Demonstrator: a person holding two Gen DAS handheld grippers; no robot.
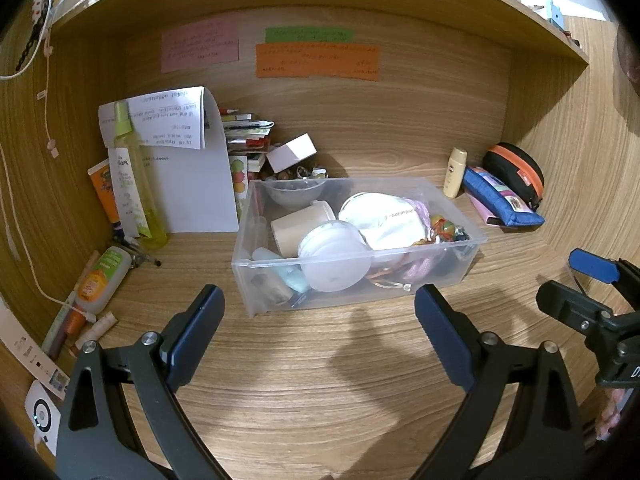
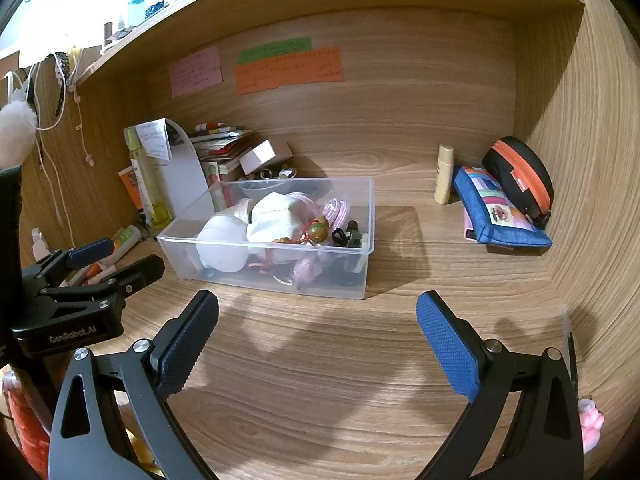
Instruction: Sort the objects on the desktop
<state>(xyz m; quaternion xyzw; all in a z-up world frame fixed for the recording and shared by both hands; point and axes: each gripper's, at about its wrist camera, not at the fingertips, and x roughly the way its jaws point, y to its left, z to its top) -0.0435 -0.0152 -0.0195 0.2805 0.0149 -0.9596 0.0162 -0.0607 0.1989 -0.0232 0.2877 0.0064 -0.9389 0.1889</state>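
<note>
The left tool (image 1: 320, 304) hangs released over the bare wooden table (image 1: 320, 380), its two blue pads spread wide with nothing between them. The right tool (image 2: 318, 312) is likewise released, its pads far apart above the same table and grasping nothing. Each tool shows at the edge of the other's view, side by side and apart.

Just ahead of both tools stands a clear plastic bin (image 1: 476, 242), resting on the table and already crowded: a white round container (image 1: 334, 258), a white pouch (image 1: 390, 220), a beige cup (image 1: 298, 224) lying on its side, pink cord and a small beaded trinket.

To the left of the bin, a tall yellow-green spray bottle (image 1: 132, 176) stands upright against a curled sheet of paper (image 1: 192, 184), with small tubes lying near it on the table. Behind the bin is a stack of booklets and a small white box (image 1: 292, 152).

To the right, well apart from the bin, a small cream bottle (image 2: 445, 174) stands upright, just beside a blue zip pouch (image 2: 500, 216) that leans on a black case with an orange zip (image 2: 520, 178). Coloured notes are stuck to the back wall.
</note>
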